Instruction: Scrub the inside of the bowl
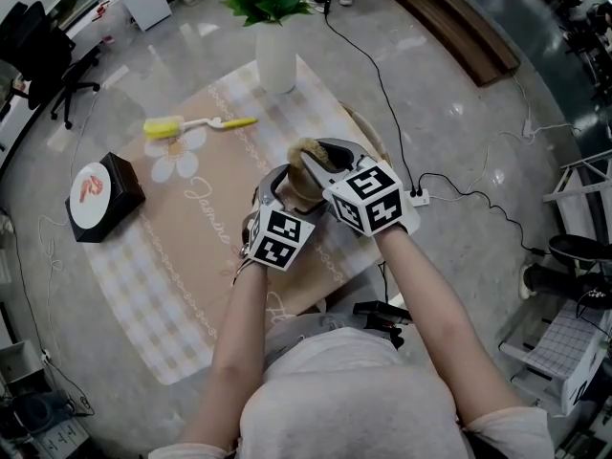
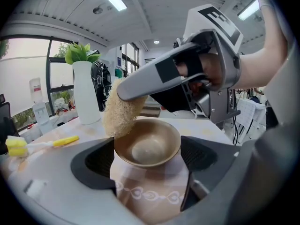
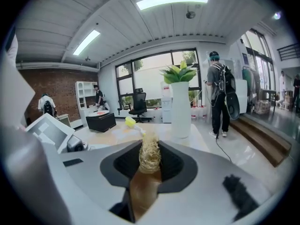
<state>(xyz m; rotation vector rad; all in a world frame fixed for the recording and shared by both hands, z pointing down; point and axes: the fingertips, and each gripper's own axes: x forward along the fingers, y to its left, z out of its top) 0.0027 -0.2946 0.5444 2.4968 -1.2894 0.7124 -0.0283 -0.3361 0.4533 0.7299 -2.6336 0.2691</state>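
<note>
A tan bowl (image 2: 148,147) sits clamped between the jaws of my left gripper (image 2: 147,156), tipped so its inside faces the camera. In the head view the bowl (image 1: 279,185) is held above the near right part of the table mat. My right gripper (image 1: 314,166) is shut on a beige loofah scrubber (image 1: 305,154). The loofah (image 2: 122,114) touches the bowl's left rim and hangs partly over its inside. From the right gripper view the loofah (image 3: 150,155) stands between the jaws of the right gripper (image 3: 149,162); the bowl is hidden there.
A white vase with a green plant (image 1: 276,54) stands at the far end of the checked mat (image 1: 172,256). A yellow dish brush (image 1: 191,125) lies left of it. A black box with a white lid (image 1: 100,197) sits at the left. Cables and a power strip (image 1: 418,197) lie on the floor at the right.
</note>
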